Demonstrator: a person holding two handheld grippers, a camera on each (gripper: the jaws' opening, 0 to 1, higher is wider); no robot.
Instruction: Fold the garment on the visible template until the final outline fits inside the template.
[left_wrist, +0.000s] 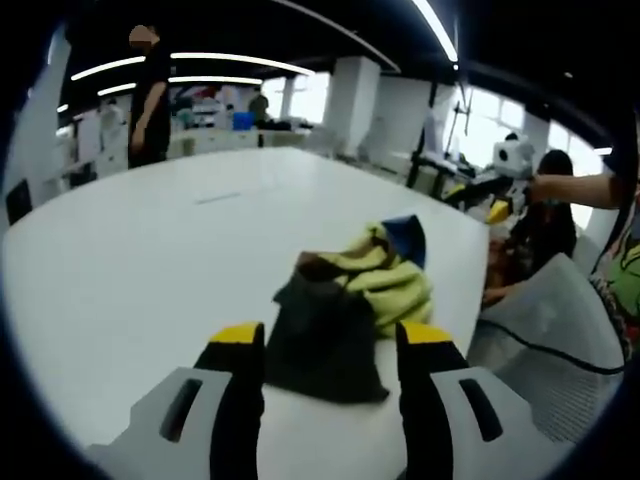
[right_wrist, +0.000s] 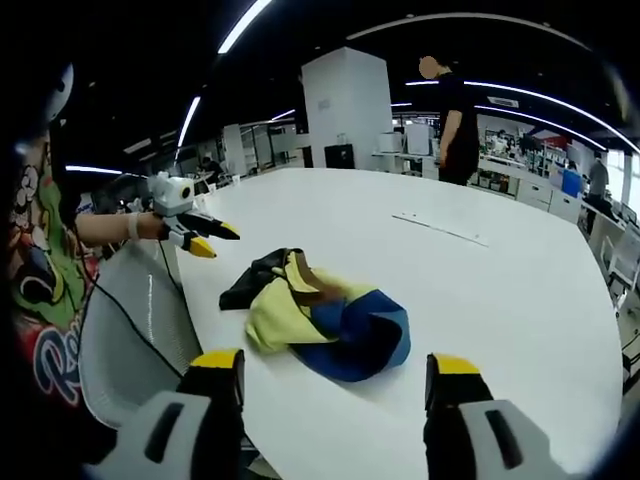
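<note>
surface: big white top, my garment sits on it near the edge closest to me; a thin strip lies flat further out.
chair: grey mesh back, just off the surface edge beside me, a dark cable draped across it.
bystander: person in dark clothes standing at the far side of the surface.
garment: crumpled heap, not folded; yellow, blue and dark panels bunched together, a brown bit on top. In the left gripper view the dark part faces my left tool.
left tool: released, jaws apart, yellow tips either side of the dark part from this angle; can't tell if they touch it. Right gripper view shows it held clear above the surface edge.
right tool: released, jaws wide, nothing between them, short of the garment.
</note>
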